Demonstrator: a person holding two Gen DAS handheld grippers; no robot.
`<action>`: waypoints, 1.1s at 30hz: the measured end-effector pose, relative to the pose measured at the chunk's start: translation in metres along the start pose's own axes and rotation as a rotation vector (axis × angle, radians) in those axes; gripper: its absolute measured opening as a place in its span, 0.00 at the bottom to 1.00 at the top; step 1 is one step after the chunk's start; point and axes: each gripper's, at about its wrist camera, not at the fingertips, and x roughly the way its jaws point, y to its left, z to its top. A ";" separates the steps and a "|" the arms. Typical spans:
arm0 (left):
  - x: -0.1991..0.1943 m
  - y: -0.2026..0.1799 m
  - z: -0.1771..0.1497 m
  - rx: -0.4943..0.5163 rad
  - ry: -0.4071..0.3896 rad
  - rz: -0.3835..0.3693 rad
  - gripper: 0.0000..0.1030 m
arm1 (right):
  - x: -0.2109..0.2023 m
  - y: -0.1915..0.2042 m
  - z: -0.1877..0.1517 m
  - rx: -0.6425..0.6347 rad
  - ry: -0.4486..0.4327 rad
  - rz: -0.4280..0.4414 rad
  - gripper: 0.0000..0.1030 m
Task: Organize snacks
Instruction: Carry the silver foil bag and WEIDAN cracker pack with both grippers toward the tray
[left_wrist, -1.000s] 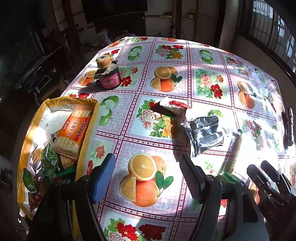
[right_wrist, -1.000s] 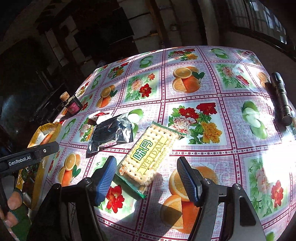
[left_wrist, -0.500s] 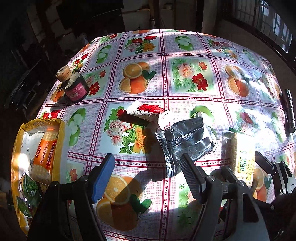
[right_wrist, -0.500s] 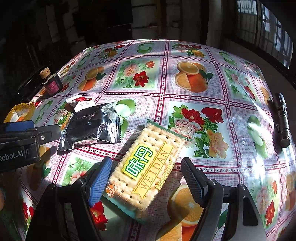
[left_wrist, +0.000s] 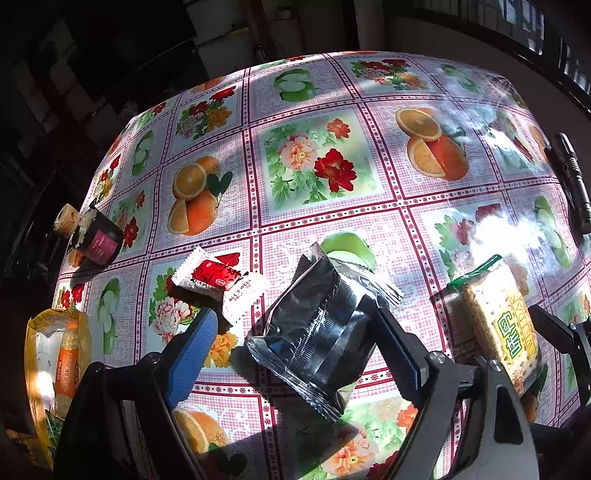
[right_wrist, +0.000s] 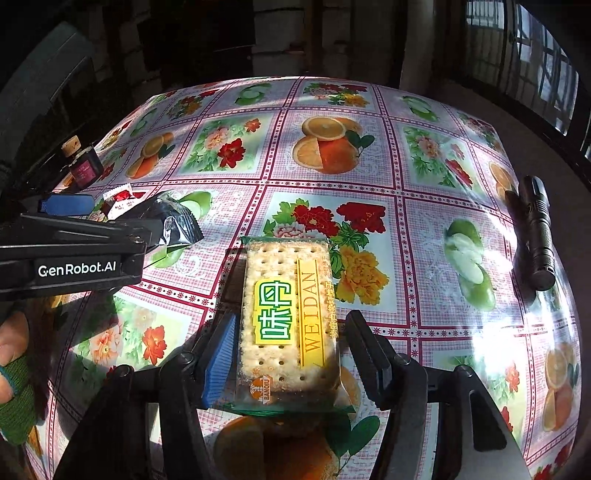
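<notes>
Your table w/ fruit-print oilcloth (left_wrist: 325, 122) carries silver snack bag (left_wrist: 317, 328), WEIDAN crackers (right_wrist: 288, 317), red-white wrapper (left_wrist: 210, 275), flashlight (right_wrist: 537, 229) (far right), jar (left_wrist: 98, 240).

A home: floral oilcloth table (left_wrist: 369, 92); barred window (right_wrist: 517, 48); brick wall (right_wrist: 277, 37).

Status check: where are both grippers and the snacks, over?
Left gripper opening, straddling the crinkled silver foil snack bag. Right gripper closing around the clear-wrapped WEIDAN cracker pack. Yellow snack bag waits far left. Nothing blocking.
</notes>
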 end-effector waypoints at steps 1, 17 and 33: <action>0.001 -0.001 0.000 0.003 0.004 -0.022 0.83 | 0.000 -0.001 0.000 0.003 -0.001 0.004 0.71; 0.022 -0.031 0.006 0.111 0.064 -0.156 0.84 | 0.000 -0.010 0.002 0.010 -0.006 -0.011 0.52; -0.035 0.029 -0.051 -0.123 0.014 -0.168 0.56 | -0.063 -0.009 -0.022 0.105 -0.096 0.197 0.48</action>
